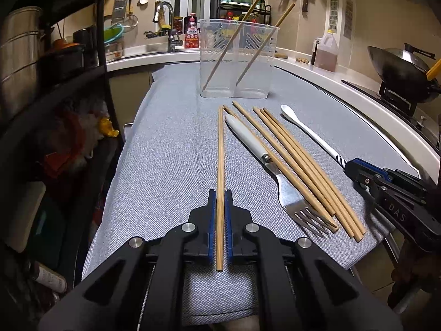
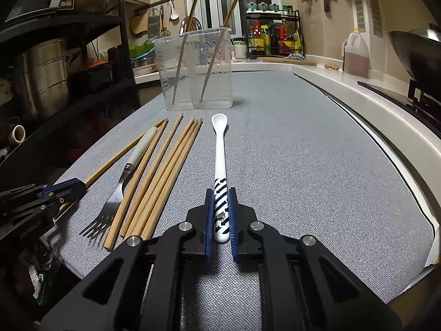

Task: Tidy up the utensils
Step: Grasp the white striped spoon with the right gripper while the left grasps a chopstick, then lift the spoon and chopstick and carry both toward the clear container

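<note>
— So, what's near the clear plastic holder [image 1: 237, 60]?
— Loose wooden chopsticks [image 1: 300, 165] and a steel fork [image 1: 278, 176] on the grey woven desk [image 1: 171, 149].
— And the hand-held grippers?
— Left hand-held gripper [image 1: 220, 207] clamps one chopstick [image 1: 220, 165]; right hand-held gripper [image 2: 221, 209] pinches the white spoon [image 2: 219, 151].

Home kitchen: sink tap [image 1: 164, 9] by window, wok [image 1: 399, 69] on stove, sauce bottles on rack [image 2: 275, 37], big oil jug [image 2: 356, 55], steel pots [image 2: 44, 69] on shelf.

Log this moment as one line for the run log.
left tongs: shut on chopstick | right tongs: shut on spoon | both on cloth
</note>
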### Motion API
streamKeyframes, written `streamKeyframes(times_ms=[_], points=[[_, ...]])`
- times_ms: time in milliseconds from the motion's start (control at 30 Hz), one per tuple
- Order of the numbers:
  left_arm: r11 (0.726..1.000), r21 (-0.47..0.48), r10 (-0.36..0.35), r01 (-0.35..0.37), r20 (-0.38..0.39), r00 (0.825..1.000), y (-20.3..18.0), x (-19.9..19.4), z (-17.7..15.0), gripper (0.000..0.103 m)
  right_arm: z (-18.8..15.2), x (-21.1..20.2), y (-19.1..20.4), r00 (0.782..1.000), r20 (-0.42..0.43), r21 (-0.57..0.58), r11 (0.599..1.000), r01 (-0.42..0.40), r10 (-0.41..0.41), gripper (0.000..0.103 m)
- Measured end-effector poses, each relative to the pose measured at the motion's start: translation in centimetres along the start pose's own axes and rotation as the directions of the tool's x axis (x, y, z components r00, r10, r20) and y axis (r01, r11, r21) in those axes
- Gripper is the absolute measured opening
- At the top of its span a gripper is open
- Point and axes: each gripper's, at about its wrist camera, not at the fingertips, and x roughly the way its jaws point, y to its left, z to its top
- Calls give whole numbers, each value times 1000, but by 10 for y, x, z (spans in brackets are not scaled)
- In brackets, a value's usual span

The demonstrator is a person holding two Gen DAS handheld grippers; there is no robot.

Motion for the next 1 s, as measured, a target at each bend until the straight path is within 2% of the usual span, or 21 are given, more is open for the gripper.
streamKeyframes(times_ms=[167, 400, 1000], points=[[1000, 13, 18, -18, 15, 1000, 1, -9, 5, 6, 3, -8, -2, 1000, 12, 5, 1000, 12, -12, 11], [999, 38, 33, -37, 83, 996, -3, -29, 23, 6, 12, -23, 0, 998, 69, -4, 1000, 11, -10, 11], [998, 61, 18, -31, 196, 981, -9, -59, 55, 6, 35, -38, 1, 990, 139, -9, 1000, 10, -8, 10]])
